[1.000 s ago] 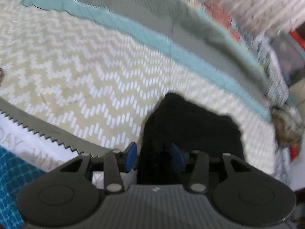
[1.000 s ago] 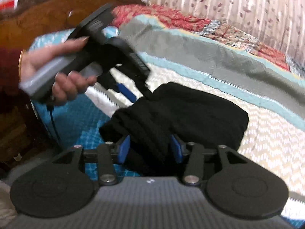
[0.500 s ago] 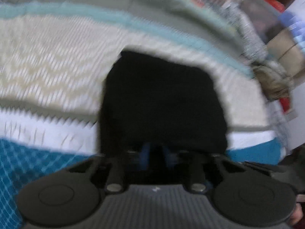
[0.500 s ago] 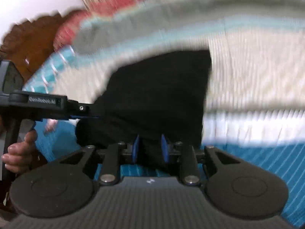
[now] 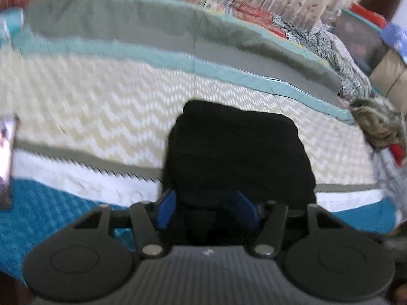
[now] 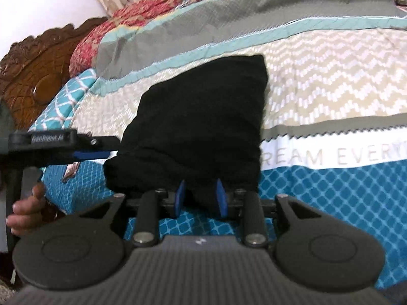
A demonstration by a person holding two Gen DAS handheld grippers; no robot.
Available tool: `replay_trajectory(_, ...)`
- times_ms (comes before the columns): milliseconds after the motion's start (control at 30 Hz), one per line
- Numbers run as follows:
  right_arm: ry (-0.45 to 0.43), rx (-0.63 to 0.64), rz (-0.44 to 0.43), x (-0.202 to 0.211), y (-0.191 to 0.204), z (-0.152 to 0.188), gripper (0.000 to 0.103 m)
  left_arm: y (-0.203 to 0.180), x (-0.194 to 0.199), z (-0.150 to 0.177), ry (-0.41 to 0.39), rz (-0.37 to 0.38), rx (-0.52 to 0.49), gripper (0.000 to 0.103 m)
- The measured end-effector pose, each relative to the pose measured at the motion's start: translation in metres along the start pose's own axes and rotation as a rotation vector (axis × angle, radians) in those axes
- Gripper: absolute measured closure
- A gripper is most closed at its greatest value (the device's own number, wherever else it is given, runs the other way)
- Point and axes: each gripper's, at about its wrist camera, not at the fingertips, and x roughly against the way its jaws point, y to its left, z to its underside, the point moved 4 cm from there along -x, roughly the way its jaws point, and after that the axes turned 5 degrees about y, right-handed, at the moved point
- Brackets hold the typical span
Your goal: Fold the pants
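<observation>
Black pants (image 6: 201, 117) folded into a thick, small bundle, lying on the striped quilt (image 6: 318, 84) of a bed, across the zigzag band and the white band with letters. Near edge of the bundle hanging over the blue diamond part. Right gripper (image 6: 199, 198) at that near edge, blue fingers (image 6: 180, 198) a little apart with a lump of black cloth between them; hard to say if squeezing or just letting go, so cannot tell. Left gripper (image 5: 206, 209) at the bundle's side edge, seen in the right view as a flat black tool (image 6: 63, 143) held by a hand (image 6: 28, 213) and poking in from the left. Blue fingers (image 5: 165, 209) of it spread wide, one on each side of the dark cloth, not pinching it. Both tools low and close to the edge, likely to press the last fold flat and keep the pile neat. Looks almost done: no legs sticking out, only one tidy block. Carved wooden headboard (image 6: 33, 76) at the far left, red patterned pillow (image 6: 122, 23) behind. Thick cloth may spring up again if let go too fast.
</observation>
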Motion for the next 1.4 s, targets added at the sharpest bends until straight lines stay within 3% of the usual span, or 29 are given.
replay_trajectory(67, -0.015, -0.028, 0.012, 0.006, -0.006, 0.000, 0.063, -0.003, 0.010, 0.002, -0.008, -0.017, -0.004, 0.047)
replay_trajectory(167, -0.032, -0.065, 0.020, 0.014, -0.010, 0.005, 0.061, -0.004, 0.018, 0.006, -0.021, -0.048, 0.005, 0.042)
replay_trajectory(233, -0.039, -0.086, 0.025, 0.017, -0.012, 0.008, 0.059, -0.004, 0.022, 0.010, -0.029, -0.073, 0.000, 0.037)
replay_trajectory(300, -0.043, -0.102, 0.029, 0.021, -0.012, 0.011, 0.057, -0.005, 0.023, 0.014, -0.030, -0.089, -0.001, 0.026)
replay_trajectory(633, -0.048, -0.160, 0.014, 0.036, -0.018, 0.025, 0.045, -0.013, 0.029, 0.029, -0.040, -0.179, 0.003, 0.023)
replay_trajectory(767, -0.043, -0.172, 0.008, 0.040, -0.020, 0.028, 0.044, -0.011, 0.033, 0.032, -0.056, -0.229, 0.016, 0.007)
replay_trajectory(900, -0.040, -0.173, 0.005, 0.045, -0.017, 0.030, 0.039, -0.015, 0.042, 0.035, -0.100, -0.274, -0.002, 0.000)
replay_trajectory(1133, -0.033, -0.206, 0.015, 0.046, -0.015, 0.034, 0.021, -0.013, 0.045, 0.041, -0.095, -0.291, 0.023, 0.000)
replay_trajectory(1400, -0.041, -0.189, 0.034, 0.048, -0.006, 0.037, 0.020, -0.020, 0.049, 0.051, -0.106, -0.314, -0.002, 0.000)
